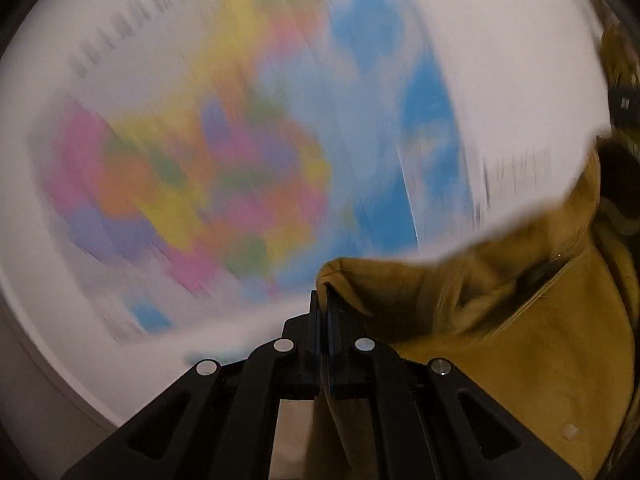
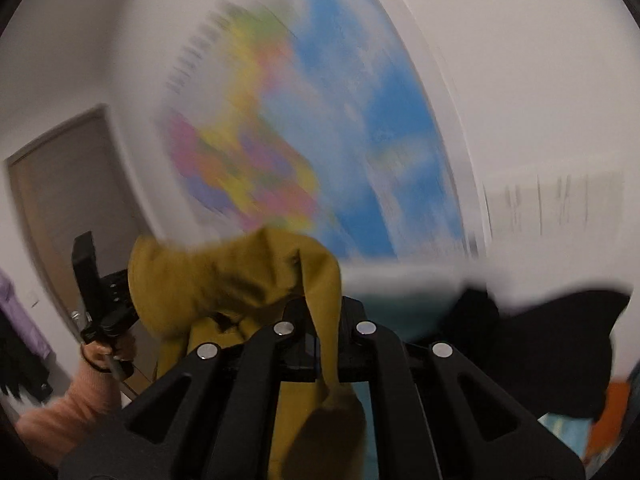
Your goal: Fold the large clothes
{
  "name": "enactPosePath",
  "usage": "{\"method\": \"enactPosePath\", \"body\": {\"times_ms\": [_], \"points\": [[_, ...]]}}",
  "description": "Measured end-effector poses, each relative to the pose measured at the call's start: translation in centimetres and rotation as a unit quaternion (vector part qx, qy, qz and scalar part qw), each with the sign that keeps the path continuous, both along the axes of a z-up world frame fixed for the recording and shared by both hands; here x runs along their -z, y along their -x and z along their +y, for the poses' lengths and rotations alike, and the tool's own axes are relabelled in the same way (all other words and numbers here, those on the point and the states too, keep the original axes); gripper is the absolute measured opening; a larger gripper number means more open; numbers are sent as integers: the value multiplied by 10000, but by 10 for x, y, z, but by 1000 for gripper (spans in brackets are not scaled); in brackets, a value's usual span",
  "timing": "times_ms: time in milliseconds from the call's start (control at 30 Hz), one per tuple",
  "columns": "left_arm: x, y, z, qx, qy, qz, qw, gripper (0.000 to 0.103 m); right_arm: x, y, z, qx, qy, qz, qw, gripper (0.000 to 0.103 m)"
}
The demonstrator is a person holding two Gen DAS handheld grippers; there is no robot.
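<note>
Black linkage arms of each gripper fill the foreground in both wrist views. On the left gripper [image 1: 325, 312] the jaws are pressed together on a fold of the mustard-yellow garment [image 1: 520, 320], which bunches just to the right of them and hangs below. On the right gripper [image 2: 320, 320] the jaws are likewise closed on a ridge of the same cloth, which rises above them and drapes down between the arms. Left of those jaws, the person's hand [image 2: 108, 350] in a peach sleeve holds the other gripper's handle.

By my reading the task is at an early stage: the garment is lifted in the air by 2 pinch points, with no crease visible, so spreading and every fold remain. No bench or bed shows clearly.

Right of the right jaws sits a dark cloth [image 2: 560, 352]. Beyond, heavily motion-blurred, a colourful wall map [image 1: 224, 152] hangs on a white wall, with a brown door [image 2: 68, 200] far left.
</note>
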State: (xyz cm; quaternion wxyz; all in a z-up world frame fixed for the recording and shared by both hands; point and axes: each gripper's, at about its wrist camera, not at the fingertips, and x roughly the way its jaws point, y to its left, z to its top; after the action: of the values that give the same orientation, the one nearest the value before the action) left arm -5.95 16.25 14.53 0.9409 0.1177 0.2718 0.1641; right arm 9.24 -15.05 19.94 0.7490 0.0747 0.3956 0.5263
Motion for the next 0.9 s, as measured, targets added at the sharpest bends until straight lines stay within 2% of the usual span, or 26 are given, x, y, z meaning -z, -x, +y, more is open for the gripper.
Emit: {"method": "enactPosePath", "body": {"times_ms": [67, 167, 267, 333, 400, 433, 467, 533, 567, 600, 633, 667, 733, 800, 833, 867, 900], "points": [[54, -41, 20, -70, 339, 607, 9976, 1, 66, -28, 28, 129, 638, 409, 9970, 3], [134, -96, 41, -186, 703, 1440, 9869, 1, 142, -51, 45, 286, 1503, 699, 9858, 3], [167, -120, 57, -396, 984, 1621, 9811, 2, 179, -66, 43, 563, 1789, 876, 9783, 6], [171, -127, 63, -298, 1119, 1656, 9794, 6, 183, -75, 38, 898, 2028, 747, 9722, 31], [169, -126, 65, -132, 1195, 1611, 9796, 28, 170, -65, 26, 852, 2037, 523, 9739, 32], [166, -123, 65, -67, 1178, 1597, 9801, 56, 159, -58, 23, 811, 2101, 277, 9739, 40], [163, -117, 67, 11, 1198, 1540, 9808, 69, 152, -49, 19, 802, 2206, 30, 9721, 46], [156, -107, 62, 240, 1301, 1556, 9789, 71, 133, -26, 16, 595, 2383, -614, 9674, 66], [157, -99, 60, 398, 1351, 1592, 9772, 78, 122, -9, 17, 427, 2464, -1054, 9625, 68], [159, -92, 56, 497, 1291, 1599, 9774, 80, 121, 4, 13, 306, 2540, -1342, 9574, 69], [164, -90, 49, 605, 1153, 1603, 9784, 80, 119, 18, 20, 84, 2691, -1724, 9475, 71], [165, -88, 45, 676, 1030, 1632, 9789, 82, 124, 30, 30, -178, 2916, -2119, 9326, 73], [172, -87, 36, 753, 784, 1800, 9776, 84, 139, 52, 50, -741, 3407, -2894, 8915, 77], [184, -92, 33, 698, 736, 2030, 9739, 84, 156, 67, 69, -1156, 3769, -3549, 8477, 77], [188, -93, 33, 688, 749, 2071, 9730, 84, 169, 75, 76, -1346, 3978, -3844, 8221, 76], [192, -95, 34, 666, 753, 2093, 9727, 83, 179, 79, 81, -1441, 4097, -4088, 8027, 76], [195, -97, 37, 619, 781, 2123, 9721, 83, 187, 80, 84, -1547, 4142, -4184, 7934, 76]]}}
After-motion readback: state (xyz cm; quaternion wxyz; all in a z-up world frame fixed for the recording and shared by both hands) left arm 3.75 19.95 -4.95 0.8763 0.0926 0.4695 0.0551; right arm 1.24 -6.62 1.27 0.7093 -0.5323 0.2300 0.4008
